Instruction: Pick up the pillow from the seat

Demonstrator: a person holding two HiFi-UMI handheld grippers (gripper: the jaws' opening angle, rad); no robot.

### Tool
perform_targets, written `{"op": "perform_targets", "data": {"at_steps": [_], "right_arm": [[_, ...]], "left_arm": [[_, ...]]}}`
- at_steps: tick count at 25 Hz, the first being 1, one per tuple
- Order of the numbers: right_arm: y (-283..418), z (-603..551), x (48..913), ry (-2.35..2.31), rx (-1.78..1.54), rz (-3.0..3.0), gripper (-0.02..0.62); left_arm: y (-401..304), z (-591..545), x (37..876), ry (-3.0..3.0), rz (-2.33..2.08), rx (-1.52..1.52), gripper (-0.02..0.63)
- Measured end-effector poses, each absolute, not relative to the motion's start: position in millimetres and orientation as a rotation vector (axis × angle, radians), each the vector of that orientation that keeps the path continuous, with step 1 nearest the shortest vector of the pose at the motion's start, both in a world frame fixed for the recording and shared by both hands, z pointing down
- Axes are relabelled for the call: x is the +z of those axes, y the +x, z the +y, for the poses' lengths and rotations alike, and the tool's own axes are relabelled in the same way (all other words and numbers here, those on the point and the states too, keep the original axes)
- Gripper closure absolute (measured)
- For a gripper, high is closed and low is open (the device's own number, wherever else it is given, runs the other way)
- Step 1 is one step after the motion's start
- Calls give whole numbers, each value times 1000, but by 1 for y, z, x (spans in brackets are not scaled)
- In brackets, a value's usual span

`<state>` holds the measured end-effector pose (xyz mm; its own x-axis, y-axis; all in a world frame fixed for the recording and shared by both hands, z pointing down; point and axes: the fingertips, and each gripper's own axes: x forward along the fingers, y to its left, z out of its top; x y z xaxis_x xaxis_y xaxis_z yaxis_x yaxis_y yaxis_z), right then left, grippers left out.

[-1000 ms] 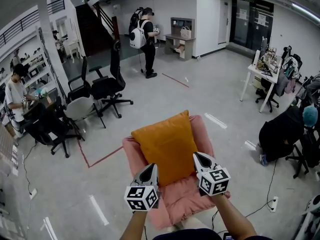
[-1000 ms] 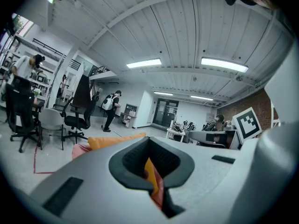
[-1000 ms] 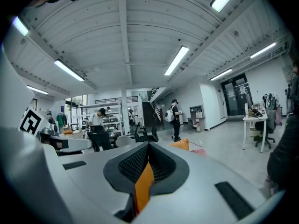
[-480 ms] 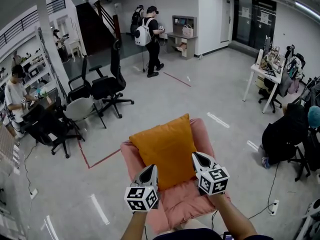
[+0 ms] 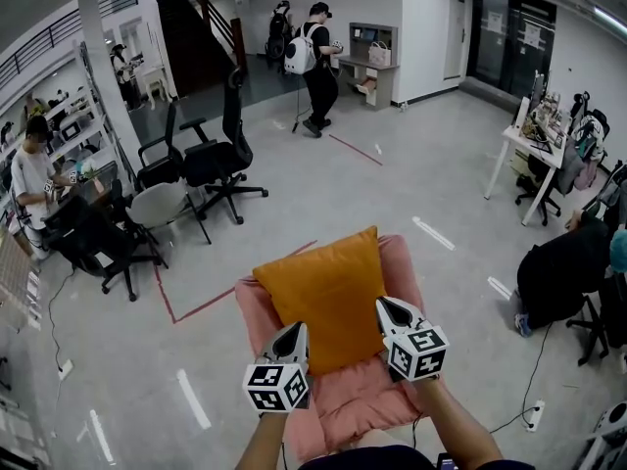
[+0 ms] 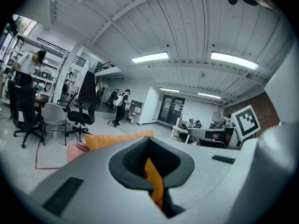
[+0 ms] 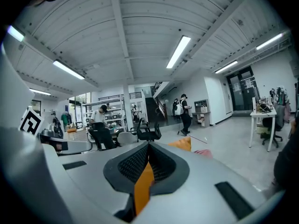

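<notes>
- The pink seat [image 5: 364, 399] stands on the floor close in front of the person, low in the middle of the head view. Its near edge is cut off by the person's arms and body, and its base cannot be seen.
- The orange pillow [image 5: 328, 297] stands upright against the far back of the seat, with its lower edge down on the cushion. I cannot tell for certain whether it has left the seat. It looks to be resting there, so I judge the grip made and the lift not yet done.
- The right claw [image 5: 385, 306] sits at the pillow's near right edge. The right gripper view shows a strip of orange cloth pinched between its closed jaws.
- The left claw [image 5: 296, 329] sits at the pillow's near left edge. It too is closed tight on a fold of orange cloth, seen in the left gripper view.
- The next move, as I judge it, is to raise both claws together and evenly, up and toward the person. That should bring the soft pillow clear of the seat back without it slipping out of two thin pinches.
- In the head view the claws' own bodies cover the pinched edges, and each gripper view shows only a narrow strip. How deep the cloth sits in either claw is hard to make out.
</notes>
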<state>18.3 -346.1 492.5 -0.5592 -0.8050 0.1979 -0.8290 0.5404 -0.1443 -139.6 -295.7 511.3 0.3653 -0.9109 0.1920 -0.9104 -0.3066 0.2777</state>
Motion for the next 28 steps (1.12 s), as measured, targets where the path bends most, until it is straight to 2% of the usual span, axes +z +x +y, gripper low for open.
{"op": "perform_targets", "data": {"at_steps": [28], "right_arm": [[26, -438, 545, 1270, 392, -2589, 574]], "left_arm": [[-133, -370, 555, 2182, -1655, 77, 600]]}}
